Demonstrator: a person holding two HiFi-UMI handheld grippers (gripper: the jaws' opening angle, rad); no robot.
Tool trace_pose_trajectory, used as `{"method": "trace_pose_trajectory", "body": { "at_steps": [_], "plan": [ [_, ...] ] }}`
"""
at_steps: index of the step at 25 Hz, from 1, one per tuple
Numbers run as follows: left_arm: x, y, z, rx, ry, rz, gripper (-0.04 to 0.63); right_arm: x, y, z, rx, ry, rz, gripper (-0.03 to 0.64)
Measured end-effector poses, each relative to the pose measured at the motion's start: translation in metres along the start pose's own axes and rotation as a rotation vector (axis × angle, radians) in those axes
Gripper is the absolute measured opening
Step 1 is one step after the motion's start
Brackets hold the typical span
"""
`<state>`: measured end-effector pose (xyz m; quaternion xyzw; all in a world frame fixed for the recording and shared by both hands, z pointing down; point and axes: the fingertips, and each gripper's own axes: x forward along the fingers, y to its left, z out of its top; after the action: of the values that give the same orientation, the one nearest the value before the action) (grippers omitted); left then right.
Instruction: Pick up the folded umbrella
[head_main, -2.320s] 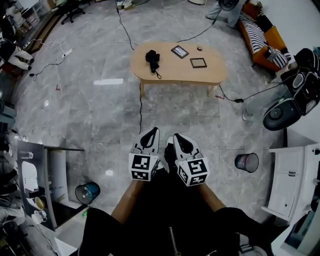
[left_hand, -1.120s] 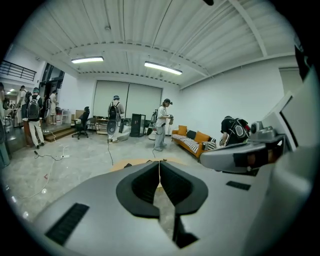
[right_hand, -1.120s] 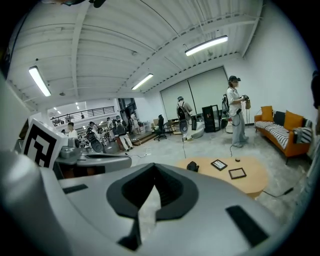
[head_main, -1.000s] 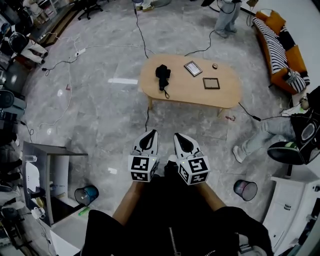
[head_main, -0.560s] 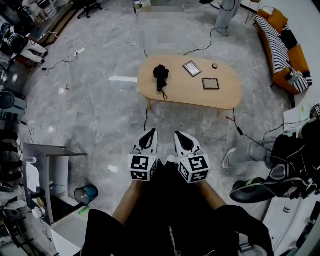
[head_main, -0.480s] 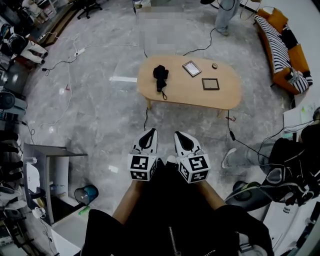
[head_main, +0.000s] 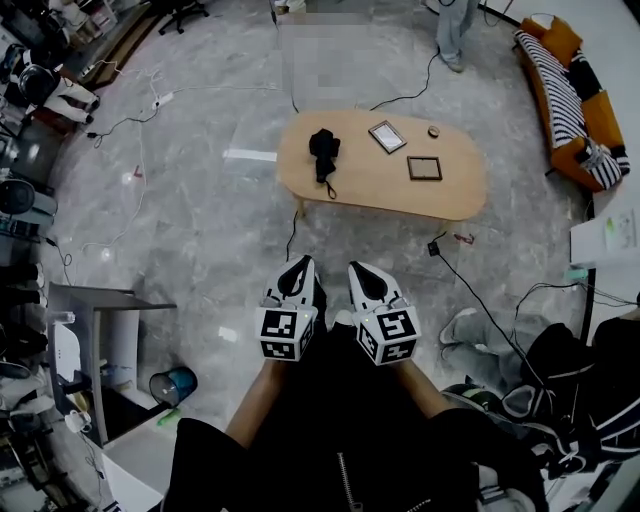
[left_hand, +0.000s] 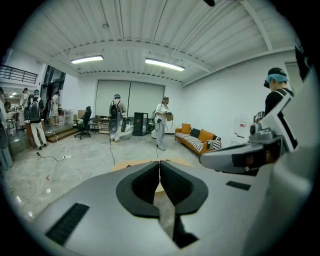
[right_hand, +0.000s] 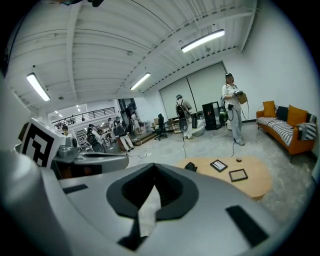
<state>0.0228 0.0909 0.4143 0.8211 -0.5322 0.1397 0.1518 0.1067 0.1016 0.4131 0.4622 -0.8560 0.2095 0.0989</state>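
Straight ahead of both grippers, across a stretch of bare grey floor (head_main: 200, 230), a low oval wooden table (head_main: 455, 195) carries the folded umbrella (head_main: 322, 150), which is black and lies on the table's left end. Its long axis runs roughly away from the person, close to the way the jaws point, with a strap (head_main: 328, 186) trailing towards the near edge. The left gripper (head_main: 300, 266) and right gripper (head_main: 362, 272) are held side by side, low in front of the person's body, each with its jaws pressed together on nothing. Both are well apart from the umbrella. It lies between their two lines, a little closer to the left gripper's, so that hand looks marginally nearer. Gripping across the umbrella's width would call for spreading the jaws first.
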Motion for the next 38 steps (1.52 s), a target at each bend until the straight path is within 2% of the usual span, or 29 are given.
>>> {"method": "trace_pose_trajectory", "body": {
  "at_steps": [6, 16, 38],
  "plan": [
    [0.013, 0.002, 0.003, 0.007, 0.001, -0.017, 0.015, 0.010, -0.004, 0.004, -0.003, 0.003, -0.006, 0.011],
    [0.047, 0.021, 0.011, -0.024, 0.016, -0.042, 0.015, 0.046, -0.014, 0.012, -0.009, 0.048, -0.011, 0.011],
    [0.124, 0.125, 0.051, -0.030, 0.013, -0.104, 0.015, 0.164, -0.017, 0.060, -0.007, 0.052, -0.079, 0.011]
  ]
}}
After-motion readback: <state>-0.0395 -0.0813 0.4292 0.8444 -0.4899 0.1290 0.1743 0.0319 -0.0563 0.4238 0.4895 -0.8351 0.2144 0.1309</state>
